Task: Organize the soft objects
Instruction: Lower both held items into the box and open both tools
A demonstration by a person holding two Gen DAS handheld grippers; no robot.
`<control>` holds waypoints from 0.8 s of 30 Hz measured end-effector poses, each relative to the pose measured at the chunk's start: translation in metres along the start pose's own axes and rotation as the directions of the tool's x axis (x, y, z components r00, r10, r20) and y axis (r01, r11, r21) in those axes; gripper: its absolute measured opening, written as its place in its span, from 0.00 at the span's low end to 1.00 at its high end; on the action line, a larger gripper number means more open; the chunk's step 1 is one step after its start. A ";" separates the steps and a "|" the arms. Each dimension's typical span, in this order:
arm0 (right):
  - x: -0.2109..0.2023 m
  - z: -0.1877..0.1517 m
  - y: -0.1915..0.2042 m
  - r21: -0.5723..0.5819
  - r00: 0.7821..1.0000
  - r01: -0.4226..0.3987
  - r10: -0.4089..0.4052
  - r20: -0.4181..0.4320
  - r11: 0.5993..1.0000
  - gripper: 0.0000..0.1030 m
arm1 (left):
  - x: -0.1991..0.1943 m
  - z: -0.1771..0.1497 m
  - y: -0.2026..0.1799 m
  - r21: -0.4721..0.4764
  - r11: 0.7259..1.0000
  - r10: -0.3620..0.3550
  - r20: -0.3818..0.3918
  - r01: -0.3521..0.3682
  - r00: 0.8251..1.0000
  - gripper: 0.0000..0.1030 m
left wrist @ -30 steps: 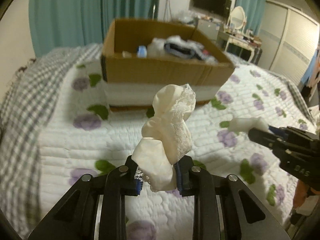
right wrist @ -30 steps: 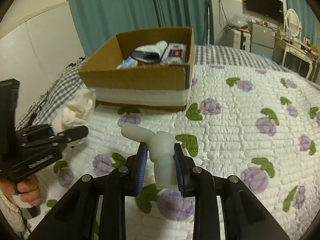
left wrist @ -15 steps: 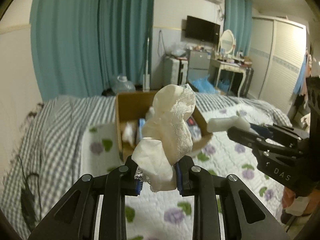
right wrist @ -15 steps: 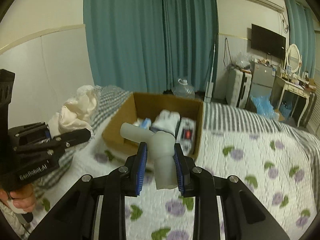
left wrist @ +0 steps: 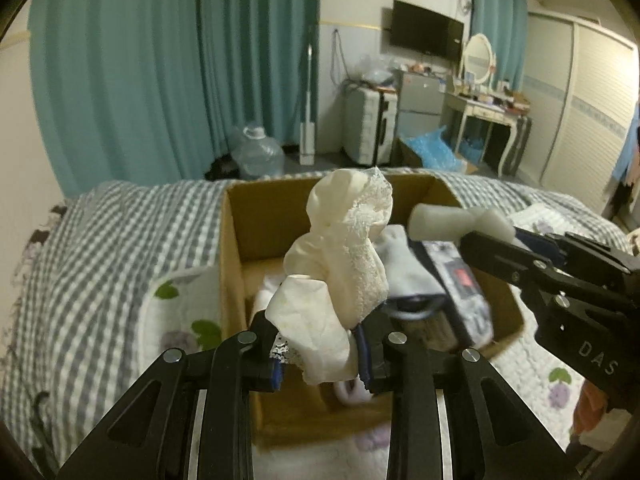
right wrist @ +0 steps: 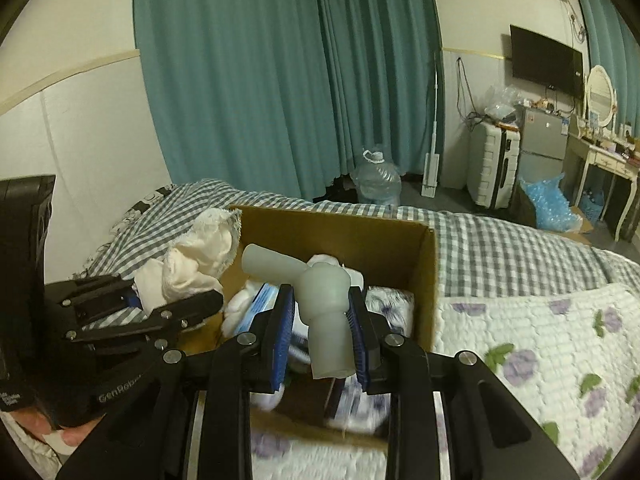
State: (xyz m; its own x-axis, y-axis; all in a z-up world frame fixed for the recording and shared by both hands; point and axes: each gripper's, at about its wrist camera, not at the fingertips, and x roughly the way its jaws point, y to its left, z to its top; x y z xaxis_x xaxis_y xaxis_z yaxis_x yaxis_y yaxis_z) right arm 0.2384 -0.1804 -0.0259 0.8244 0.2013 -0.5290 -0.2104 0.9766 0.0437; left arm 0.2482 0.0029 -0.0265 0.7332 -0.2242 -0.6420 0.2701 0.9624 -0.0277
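Observation:
My left gripper (left wrist: 320,364) is shut on a cream lace-trimmed cloth (left wrist: 340,272) and holds it above the open cardboard box (left wrist: 232,264). My right gripper (right wrist: 322,340) is shut on a white soft tube-shaped piece (right wrist: 320,292), also over the box (right wrist: 424,264). The right gripper shows in the left wrist view (left wrist: 488,240) with the tube piece (left wrist: 456,222). The left gripper shows in the right wrist view (right wrist: 176,304) with the cloth (right wrist: 196,256). The box holds white socks (left wrist: 404,264) and other soft items.
The box sits on a bed with a flowered white quilt (right wrist: 540,340) and a grey checked blanket (left wrist: 100,248). Teal curtains (right wrist: 280,80), a water jug (right wrist: 376,180), a suitcase (right wrist: 494,168) and a dressing table (left wrist: 492,120) stand beyond the bed.
Both grippers have moved forward and up from low over the quilt to above the box, each still holding its item. The views now look down into the box.

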 end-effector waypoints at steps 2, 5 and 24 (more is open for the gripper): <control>0.015 0.003 -0.004 0.013 0.999 -0.031 0.031 -0.015 0.999 0.28 | 0.013 0.002 0.003 0.010 1.000 -0.011 -0.006 0.011 1.000 0.45; 0.026 0.003 -0.004 0.008 1.000 -0.018 0.019 -0.023 1.000 0.40 | 0.025 0.001 0.004 0.028 0.999 0.041 0.011 -0.041 0.999 0.63; -0.127 0.057 0.026 0.010 0.979 0.082 -0.083 0.185 0.997 0.73 | -0.112 0.027 -0.013 0.057 0.995 0.064 0.223 -0.079 0.973 0.63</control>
State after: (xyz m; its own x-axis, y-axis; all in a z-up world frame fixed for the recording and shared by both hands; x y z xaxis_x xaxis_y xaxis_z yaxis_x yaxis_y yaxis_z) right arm 0.1581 -0.1766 0.0907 0.9219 0.1304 -0.3647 -0.1369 0.9906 0.0083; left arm 0.1796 0.0118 0.0661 0.8697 -0.1905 -0.4554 0.2465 0.9669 0.0662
